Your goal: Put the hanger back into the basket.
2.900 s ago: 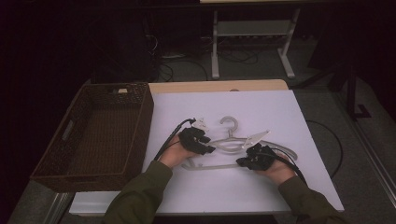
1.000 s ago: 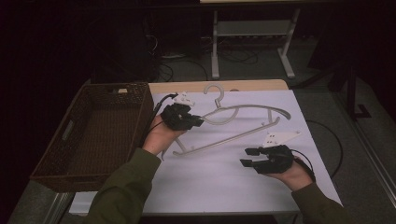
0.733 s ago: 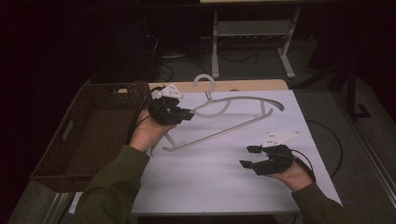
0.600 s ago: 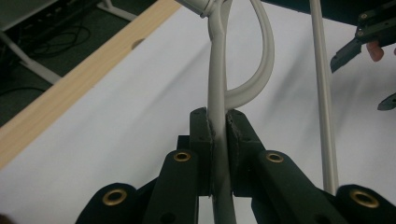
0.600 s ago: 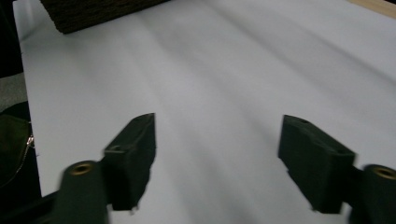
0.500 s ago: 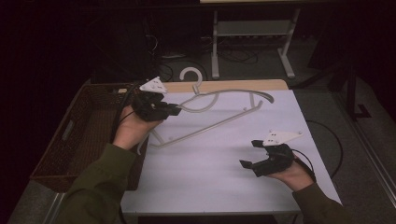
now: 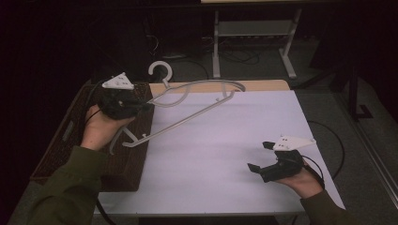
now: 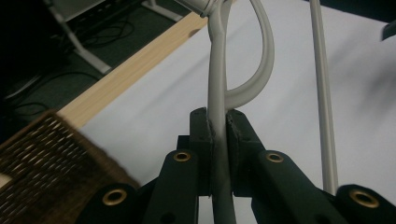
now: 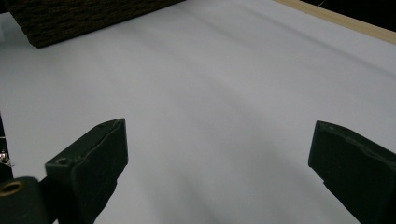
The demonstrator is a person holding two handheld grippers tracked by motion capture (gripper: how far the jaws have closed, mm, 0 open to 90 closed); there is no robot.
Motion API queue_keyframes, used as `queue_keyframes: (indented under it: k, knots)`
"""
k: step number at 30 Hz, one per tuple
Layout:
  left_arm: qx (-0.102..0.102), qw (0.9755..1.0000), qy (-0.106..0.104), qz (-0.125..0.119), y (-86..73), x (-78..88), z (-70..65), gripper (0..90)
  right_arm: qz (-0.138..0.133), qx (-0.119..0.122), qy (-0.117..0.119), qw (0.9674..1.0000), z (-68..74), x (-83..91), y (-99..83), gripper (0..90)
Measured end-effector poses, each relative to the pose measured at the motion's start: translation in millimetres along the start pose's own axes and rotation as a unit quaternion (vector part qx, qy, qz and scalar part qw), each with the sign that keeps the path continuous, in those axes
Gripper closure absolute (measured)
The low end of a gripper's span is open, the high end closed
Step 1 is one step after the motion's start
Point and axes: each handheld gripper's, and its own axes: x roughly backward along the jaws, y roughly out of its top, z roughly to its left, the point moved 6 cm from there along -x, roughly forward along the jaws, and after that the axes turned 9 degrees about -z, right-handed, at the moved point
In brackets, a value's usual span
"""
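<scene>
Spread gripper (image 9: 219, 163) over white table (image 9: 224, 84)

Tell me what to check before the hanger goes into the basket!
1. Left tool gripping the pale grey plastic coat hanger: ok, jaws pinch its rim in the left gripper view.
2. Hanger lifted off the white table: ok, held in the air.
3. Hanger over the dark brown woven basket: not ok, only its lower end is above the basket; most hangs over the table.
4. Room inside the basket: cannot tell, too dark.
5. Right tool out of the way: ok, open, low over the table's right side, apart from the hanger.
</scene>
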Motion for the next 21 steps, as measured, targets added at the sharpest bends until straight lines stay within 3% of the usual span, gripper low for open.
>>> queue_keyframes:
  k: [10,21]
  knots:
    - [0.014,0.9988,0.046,-0.007,-20.6,43.7,40.1,82.9,0.006,0.001,-0.013,0.9999,-4.8,0.2,-4.5,5.2]
    - [0.045,0.9937,0.102,0.001,-58.5,86.2,74.8,82.8,0.008,0.001,-0.017,0.9998,-5.7,-1.6,-5.7,5.1]
